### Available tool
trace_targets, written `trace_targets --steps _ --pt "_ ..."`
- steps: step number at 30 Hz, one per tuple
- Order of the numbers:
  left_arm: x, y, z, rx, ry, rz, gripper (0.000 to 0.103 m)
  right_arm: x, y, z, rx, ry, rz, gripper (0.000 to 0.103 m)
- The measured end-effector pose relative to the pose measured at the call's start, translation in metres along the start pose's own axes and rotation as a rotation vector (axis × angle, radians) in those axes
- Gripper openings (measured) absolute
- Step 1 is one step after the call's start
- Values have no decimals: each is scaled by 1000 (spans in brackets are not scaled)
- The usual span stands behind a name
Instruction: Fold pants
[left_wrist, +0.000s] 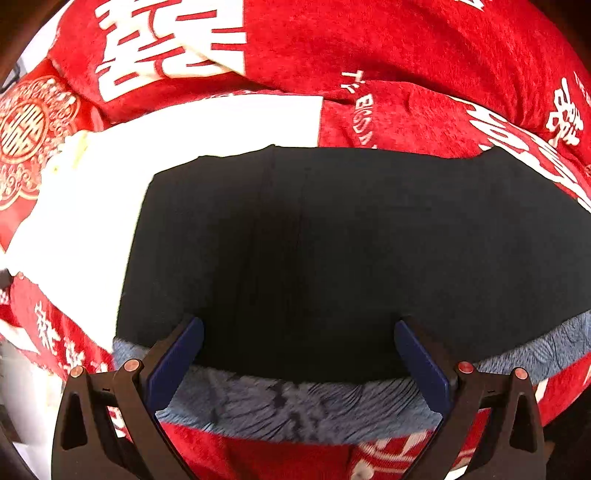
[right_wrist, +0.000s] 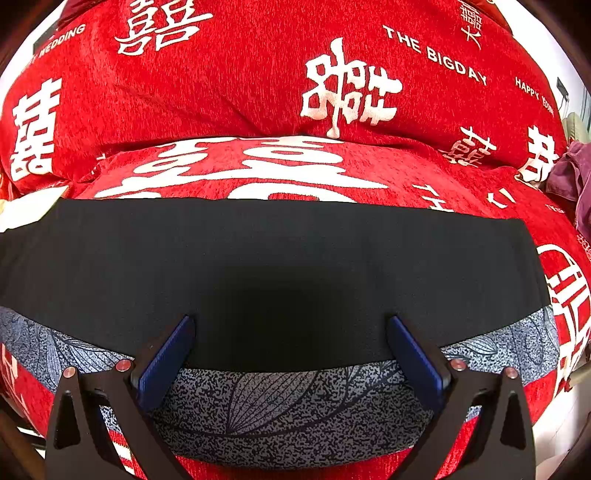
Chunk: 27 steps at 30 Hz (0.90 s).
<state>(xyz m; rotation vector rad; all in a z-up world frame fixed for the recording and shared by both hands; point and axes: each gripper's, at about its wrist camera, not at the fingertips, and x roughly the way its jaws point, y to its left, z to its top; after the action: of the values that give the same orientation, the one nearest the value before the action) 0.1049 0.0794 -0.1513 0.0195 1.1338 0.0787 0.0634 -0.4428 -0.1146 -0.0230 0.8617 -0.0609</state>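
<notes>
The black pants lie flat and folded on a red sofa cover; they also fill the middle of the right wrist view. A blue-grey leaf-patterned layer sticks out under their near edge, also in the right wrist view. My left gripper is open and empty, its blue pads hovering over the pants' near edge. My right gripper is open and empty, over the near edge further right, with blue pads spread wide.
The red sofa cover with white characters rises into a backrest behind the pants. A white patch of cloth lies left of the pants. A purple garment sits at the far right.
</notes>
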Motion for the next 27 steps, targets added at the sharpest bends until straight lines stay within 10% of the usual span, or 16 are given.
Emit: trace_targets --steps 3,12,18,22,27 --pt "-11 14 -1 -43 1 80 103 -2 0 -1 -1 -10 -2 103" --pt "-1 -12 73 -123 7 -64 103 -1 0 -1 10 -32 -2 103" --pt "18 -30 78 -111 84 52 103 -1 0 -2 10 -32 -3 103" --pt "-5 -68 78 -127 65 -119 103 -1 1 -2 10 -34 -7 103" --pt "-23 -192 78 98 61 -218 103 -1 3 -3 19 -48 -16 103"
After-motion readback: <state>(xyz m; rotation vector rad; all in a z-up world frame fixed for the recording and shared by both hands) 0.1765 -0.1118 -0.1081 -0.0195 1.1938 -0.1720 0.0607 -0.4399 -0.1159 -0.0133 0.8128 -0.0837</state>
